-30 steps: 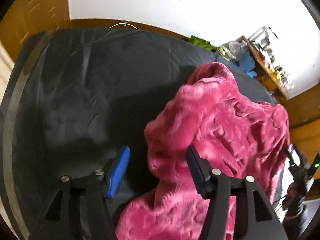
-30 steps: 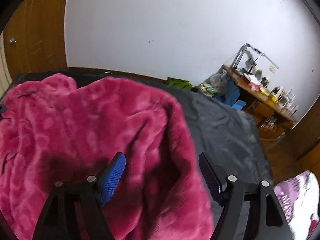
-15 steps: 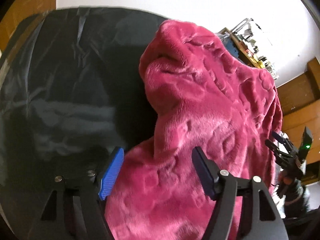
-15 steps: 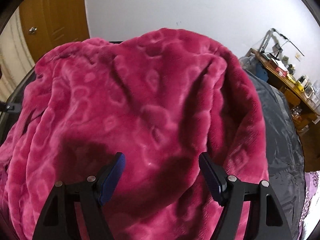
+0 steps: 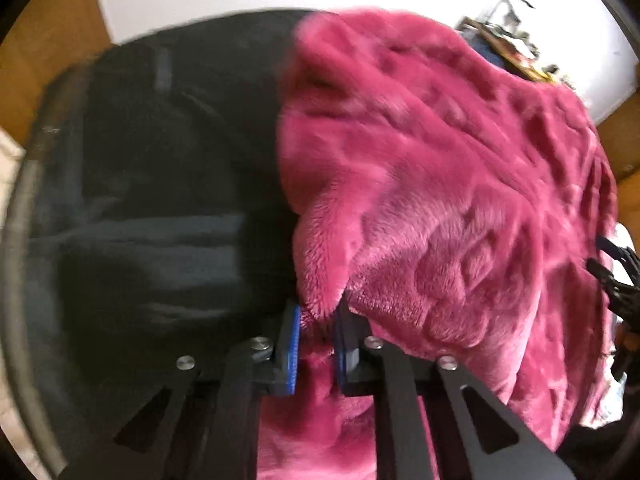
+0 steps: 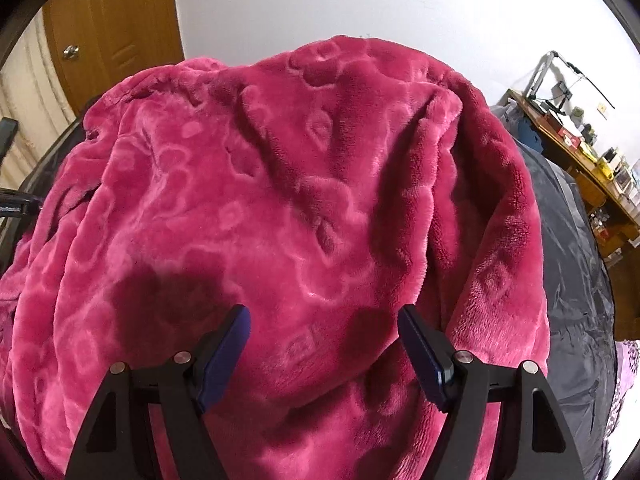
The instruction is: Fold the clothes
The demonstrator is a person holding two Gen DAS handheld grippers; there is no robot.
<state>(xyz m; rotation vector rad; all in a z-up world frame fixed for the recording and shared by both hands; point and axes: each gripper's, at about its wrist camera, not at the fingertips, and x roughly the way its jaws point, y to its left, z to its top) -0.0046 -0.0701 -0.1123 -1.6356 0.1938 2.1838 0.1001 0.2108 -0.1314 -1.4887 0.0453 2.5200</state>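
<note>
A thick magenta fleece garment (image 5: 440,200) with an embossed flower pattern lies bunched on a dark bedsheet (image 5: 140,200). My left gripper (image 5: 318,309) points steeply down at the garment's left edge. Its jaws are closing, and the blue pads pinch a fold of that edge between them. In the right wrist view the same fleece (image 6: 300,160) fills most of the picture. My right gripper (image 6: 323,314) hovers open just over it, fingers spread wide, with fleece below them but nothing gripped.
The dark sheet (image 6: 568,260) shows to the right of the fleece. A cluttered wooden desk (image 6: 576,148) stands at the far right wall, a wooden door (image 6: 108,28) at the left. A patterned cloth (image 6: 626,364) lies at the lower right edge.
Both grippers came down close over the fleece. The left jaws, wide apart in the earlier frames, have closed on a fold at the garment's left edge. The right jaws stayed wide.
</note>
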